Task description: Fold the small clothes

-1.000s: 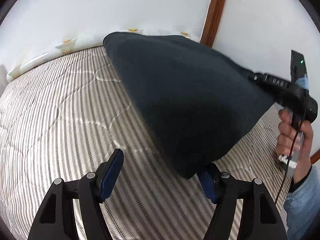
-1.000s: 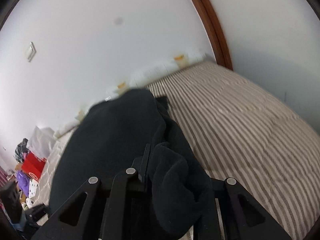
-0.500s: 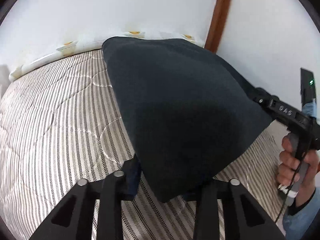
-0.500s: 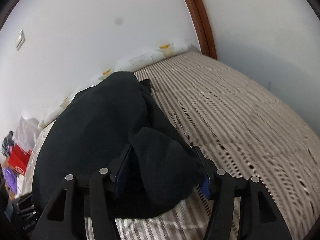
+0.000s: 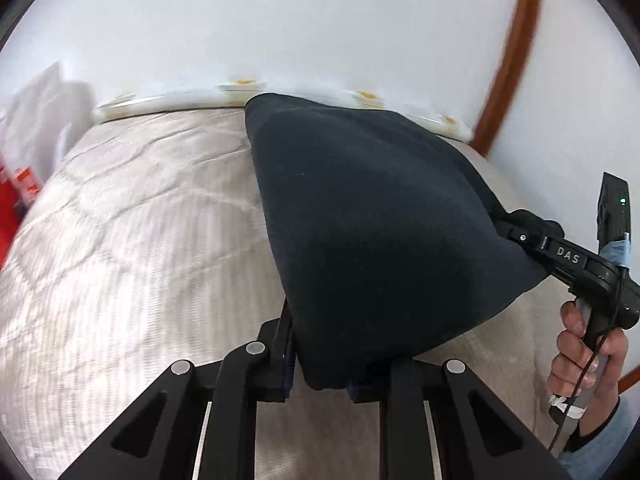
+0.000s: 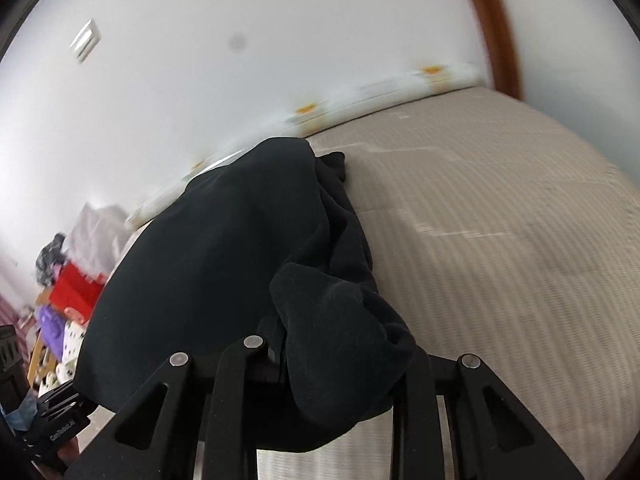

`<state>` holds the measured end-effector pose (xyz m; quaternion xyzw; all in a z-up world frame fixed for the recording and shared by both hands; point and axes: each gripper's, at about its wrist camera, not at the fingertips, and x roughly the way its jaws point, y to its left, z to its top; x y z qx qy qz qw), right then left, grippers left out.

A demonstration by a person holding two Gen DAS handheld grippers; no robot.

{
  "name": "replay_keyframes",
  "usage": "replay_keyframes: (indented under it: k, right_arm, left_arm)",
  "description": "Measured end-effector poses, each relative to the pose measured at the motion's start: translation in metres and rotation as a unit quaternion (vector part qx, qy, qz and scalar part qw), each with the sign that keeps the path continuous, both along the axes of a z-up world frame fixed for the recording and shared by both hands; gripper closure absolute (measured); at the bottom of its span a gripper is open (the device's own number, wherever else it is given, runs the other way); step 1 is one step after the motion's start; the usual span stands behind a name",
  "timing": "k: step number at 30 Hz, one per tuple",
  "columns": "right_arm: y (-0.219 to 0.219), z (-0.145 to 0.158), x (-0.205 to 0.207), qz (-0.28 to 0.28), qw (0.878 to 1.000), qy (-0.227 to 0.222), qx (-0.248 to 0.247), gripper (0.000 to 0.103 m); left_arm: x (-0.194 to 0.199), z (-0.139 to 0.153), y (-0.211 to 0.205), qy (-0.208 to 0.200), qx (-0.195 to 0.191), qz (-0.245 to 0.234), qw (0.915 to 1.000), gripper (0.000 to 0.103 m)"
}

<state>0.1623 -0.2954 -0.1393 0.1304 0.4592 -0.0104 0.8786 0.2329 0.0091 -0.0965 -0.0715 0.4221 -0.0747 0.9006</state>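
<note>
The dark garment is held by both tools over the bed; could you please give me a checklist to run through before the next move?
1. Left tool shut on the dark garment: ok.
2. Right tool shut on a bunched corner: ok.
3. Cloth spread smoothly between the tools: ok in the left wrist view.
4. Far edge resting on the striped mattress: cannot tell.
5. Right-hand layers lying flat: not ok, bunched folds at the tool.

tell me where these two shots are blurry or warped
Left wrist view: the striped mattress smears with motion blur on the left, while the dark garment and left gripper stay sharp; fisheye bends the wooden trim. Right wrist view: mattress stripes streak on the right, wall edge soft; right gripper crisp.
</note>
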Motion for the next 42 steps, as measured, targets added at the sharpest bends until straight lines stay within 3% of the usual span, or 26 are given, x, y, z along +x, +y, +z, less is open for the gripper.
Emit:
replay_keyframes:
  k: [7, 13, 17, 19, 22, 25, 28, 31, 32, 36, 42]
  right_arm:
    - [0.044, -0.005, -0.005, 0.063, 0.998, -0.016, 0.023, 0.076]
    - [0.039, 0.012, -0.035, 0.104, 0.994, -0.013, -0.035, 0.072]
    - [0.044, 0.041, -0.048, 0.119, 0.988, -0.041, -0.087, 0.071]
    - [0.047, 0.052, -0.049, 0.126, 0.987, -0.056, -0.080, 0.071]
    - [0.056, 0.055, -0.036, 0.142, 0.987, -0.061, -0.049, 0.071]
    - [0.065, 0.038, -0.013, 0.135, 0.987, -0.047, -0.068, 0.071]
    - [0.062, 0.006, 0.007, 0.122, 0.989, -0.001, -0.079, 0.074]
    - [0.056, -0.001, 0.009, 0.126, 0.990, -0.009, -0.063, 0.097]
    - [0.053, 0.004, 0.006, 0.128, 0.990, -0.026, -0.051, 0.099]
    - [0.022, 0.021, -0.003, 0.118, 0.991, -0.064, 0.030, 0.100]
    - [0.016, 0.013, -0.011, 0.103, 0.994, -0.020, 0.001, 0.095]
  left_arm:
    - [-0.008, -0.007, 0.050, 0.030, 0.000, 0.003, 0.9995, 0.085]
    - [-0.030, -0.011, 0.048, 0.021, 0.020, -0.010, 0.9995, 0.081]
    - [-0.033, -0.013, 0.049, 0.035, 0.000, -0.019, 0.9992, 0.081]
    - [-0.041, -0.013, 0.051, 0.038, -0.003, -0.026, 0.9989, 0.078]
    - [-0.057, -0.007, 0.052, 0.028, -0.015, -0.037, 0.9988, 0.063]
    - [-0.076, 0.008, 0.057, 0.001, -0.021, -0.042, 0.9989, 0.060]
    - [-0.087, 0.022, 0.065, -0.016, -0.025, -0.041, 0.9987, 0.053]
    - [-0.079, 0.029, 0.069, -0.024, -0.049, -0.038, 0.9978, 0.053]
    - [-0.076, 0.030, 0.068, -0.025, -0.047, -0.035, 0.9980, 0.053]
    - [-0.039, 0.027, 0.060, -0.016, -0.036, -0.014, 0.9991, 0.053]
    - [-0.028, 0.003, 0.066, 0.022, -0.037, -0.012, 0.9990, 0.050]
